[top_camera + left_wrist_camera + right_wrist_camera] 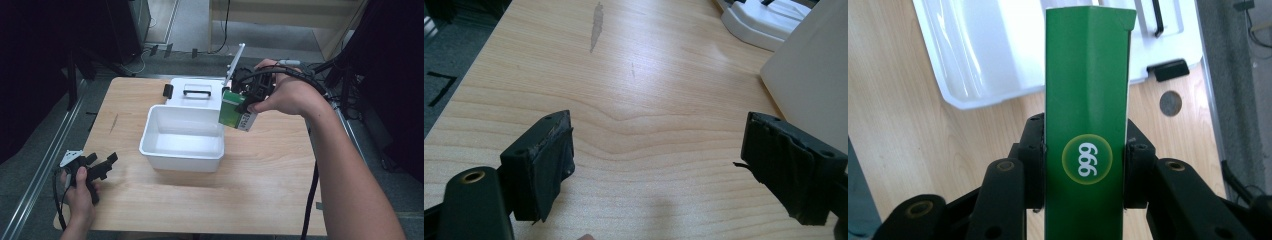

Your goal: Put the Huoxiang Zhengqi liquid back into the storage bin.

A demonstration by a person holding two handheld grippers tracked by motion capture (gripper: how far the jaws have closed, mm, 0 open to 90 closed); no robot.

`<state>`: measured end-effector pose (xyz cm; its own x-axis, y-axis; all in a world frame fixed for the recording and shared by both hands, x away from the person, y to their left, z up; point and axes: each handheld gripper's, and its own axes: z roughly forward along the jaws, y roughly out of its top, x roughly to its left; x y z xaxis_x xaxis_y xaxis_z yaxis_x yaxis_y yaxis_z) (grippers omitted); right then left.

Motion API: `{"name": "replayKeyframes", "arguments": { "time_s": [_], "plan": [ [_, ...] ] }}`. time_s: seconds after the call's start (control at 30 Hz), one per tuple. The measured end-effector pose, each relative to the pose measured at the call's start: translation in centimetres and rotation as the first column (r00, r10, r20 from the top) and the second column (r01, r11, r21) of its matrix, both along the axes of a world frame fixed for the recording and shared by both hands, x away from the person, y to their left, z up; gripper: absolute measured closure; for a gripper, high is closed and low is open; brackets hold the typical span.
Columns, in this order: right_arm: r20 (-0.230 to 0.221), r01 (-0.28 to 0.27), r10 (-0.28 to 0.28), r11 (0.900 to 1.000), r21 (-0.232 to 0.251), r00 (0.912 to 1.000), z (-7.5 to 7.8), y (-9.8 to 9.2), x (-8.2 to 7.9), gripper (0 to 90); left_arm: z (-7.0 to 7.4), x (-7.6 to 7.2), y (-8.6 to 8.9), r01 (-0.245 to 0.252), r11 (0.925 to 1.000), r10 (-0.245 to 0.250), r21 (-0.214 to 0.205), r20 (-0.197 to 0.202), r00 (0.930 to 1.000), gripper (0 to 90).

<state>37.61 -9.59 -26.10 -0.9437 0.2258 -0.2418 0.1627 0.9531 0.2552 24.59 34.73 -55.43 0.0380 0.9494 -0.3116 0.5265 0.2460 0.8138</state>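
Note:
A green box (235, 111) with a "999" mark hangs in the air at the right rim of the white bin (150, 131). My right gripper (248, 102) is shut on the green box (1086, 115), its jaws pressing both narrow sides, and the white bin (973, 45) lies below and beyond it. The bin holds nothing that I can see. My left gripper (102, 165) rests low at the table's front left, open, with bare wood between its pads (544, 165). The bin's white wall (809, 80) stands at the right of the left gripper view.
The bin's white lid (195, 92), with a handle and a black latch (168, 90), lies flat behind the bin. A round hole (1171, 103) sits in the table near the lid's latch. The table's edges drop to a grey floor with metal rails on the left.

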Motion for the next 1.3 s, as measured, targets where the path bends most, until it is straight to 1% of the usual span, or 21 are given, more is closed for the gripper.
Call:
{"name": "replayKeyframes", "arguments": {
  "time_s": [0.03,0.07,0.17,0.3,0.33,0.37,0.43,0.57,0.6,0.7,0.73,0.77,0.8,0.87,0.9,0.97,1.0,1.1,1.2,1.23,1.3],
  "plan": [
    [-0.001,-0.005,0.005,1.0,0.004,1.0,0.1,0.7,-0.1,64.2,0.0,0.0,0.0,0.001,1.0,-0.001,0.0,0.0,1.0,14.7],
    [-0.001,-0.005,0.005,1.0,0.004,1.0,0.1,0.7,-0.1,64.2,0.0,0.0,0.0,0.001,1.0,-0.001,-0.001,0.0,1.0,14.7],
    [0.001,-0.033,0.033,0.9994,0.007,0.9994,0.3,1.7,-0.2,64.1,0.0,0.0,0.0,0.002,1.0,-0.002,-0.002,0.0,1.0,14.7],
    [0.016,-0.059,0.059,0.9981,0.018,0.9981,0.4,3.1,-0.5,64.1,0.0,0.0,0.0,0.004,1.0,-0.004,0.0,0.0,1.0,14.6],
    [0.012,-0.073,0.072,0.9971,0.021,0.9973,0.4,3.5,-0.5,64.1,0.0,0.0,0.0,0.003,1.0,-0.003,0.0,0.0,1.0,14.7],
    [0.012,-0.074,0.074,0.997,0.022,0.9972,0.4,3.8,-0.6,64.1,0.0,0.0,0.0,0.003,1.0,-0.003,0.001,0.001,1.0,14.7],
    [0.009,-0.09,0.09,0.9955,0.027,0.9959,0.2,4.6,-0.6,64.1,0.0,0.0,0.0,0.003,1.0,-0.003,-0.002,-0.002,1.0,14.7],
    [-0.001,-0.124,0.124,0.9921,0.017,0.9923,-0.4,5.7,-0.6,64.0,0.0,0.0,0.0,0.005,1.0,-0.005,0.0,0.0,1.0,14.7],
    [-0.006,-0.14,0.14,0.9902,0.011,0.9902,-0.8,6.2,-0.5,64.0,0.0,0.0,0.0,0.005,1.0,-0.005,-0.001,0.0,1.0,14.7],
    [-0.009,-0.145,0.145,0.9894,-0.003,0.9893,-1.2,6.5,-0.5,64.0,0.0,0.0,0.0,0.005,1.0,-0.005,-0.003,0.0,1.0,14.7],
    [-0.013,-0.161,0.161,0.9869,-0.005,0.9868,-1.4,6.7,-0.4,64.0,0.0,0.0,0.0,0.004,1.0,-0.004,-0.003,0.001,1.0,14.7],
    [-0.018,-0.157,0.157,0.9875,-0.013,0.9874,-1.6,6.8,-0.5,64.0,0.0,0.0,0.0,0.004,1.0,-0.004,-0.004,0.001,1.0,14.7],
    [-0.023,-0.176,0.176,0.9843,-0.011,0.9842,-1.9,7.1,-0.3,64.0,0.0,0.0,0.0,0.004,1.0,-0.004,-0.004,0.001,1.0,14.7],
    [-0.027,-0.171,0.17,0.9853,-0.011,0.985,-2.0,7.2,-0.3,64.0,0.0,0.0,0.0,0.004,1.0,-0.004,-0.004,0.001,1.0,14.7],
    [-0.026,-0.184,0.183,0.983,-0.005,0.9827,-2.0,7.3,-0.2,64.0,0.0,0.0,0.0,0.004,1.0,-0.004,-0.004,0.001,1.0,14.6],
    [-0.03,-0.173,0.173,0.9849,0.0,0.9845,-2.1,7.4,-0.3,64.0,0.0,0.0,0.0,0.005,1.0,-0.005,-0.003,0.001,1.0,14.7],
    [-0.026,-0.194,0.194,0.9809,0.005,0.9806,-2.1,7.5,-0.2,64.0,0.0,0.0,0.0,0.006,1.0,-0.006,-0.002,0.001,1.0,14.7],
    [-0.034,-0.211,0.211,0.9775,0.005,0.9769,-2.4,7.7,-0.2,64.0,0.0,0.0,0.0,0.006,1.0,-0.006,-0.002,0.001,1.0,14.7],
    [-0.043,-0.204,0.204,0.9789,-0.003,0.978,-2.6,7.9,-0.3,64.1,0.0,0.0,0.0,0.004,1.0,-0.004,-0.004,0.001,1.0,14.7],
    [-0.043,-0.221,0.22,0.9753,-0.001,0.9744,-2.7,8.0,-0.2,64.1,0.0,0.0,0.0,0.004,1.0,-0.004,-0.004,0.0,1.0,14.7],
    [-0.05,-0.219,0.218,0.9758,-0.007,0.9747,-3.0,8.0,0.0,64.0,0.0,0.0,0.0,0.004,1.0,-0.004,-0.005,0.001,1.0,14.7]
  ]
}}
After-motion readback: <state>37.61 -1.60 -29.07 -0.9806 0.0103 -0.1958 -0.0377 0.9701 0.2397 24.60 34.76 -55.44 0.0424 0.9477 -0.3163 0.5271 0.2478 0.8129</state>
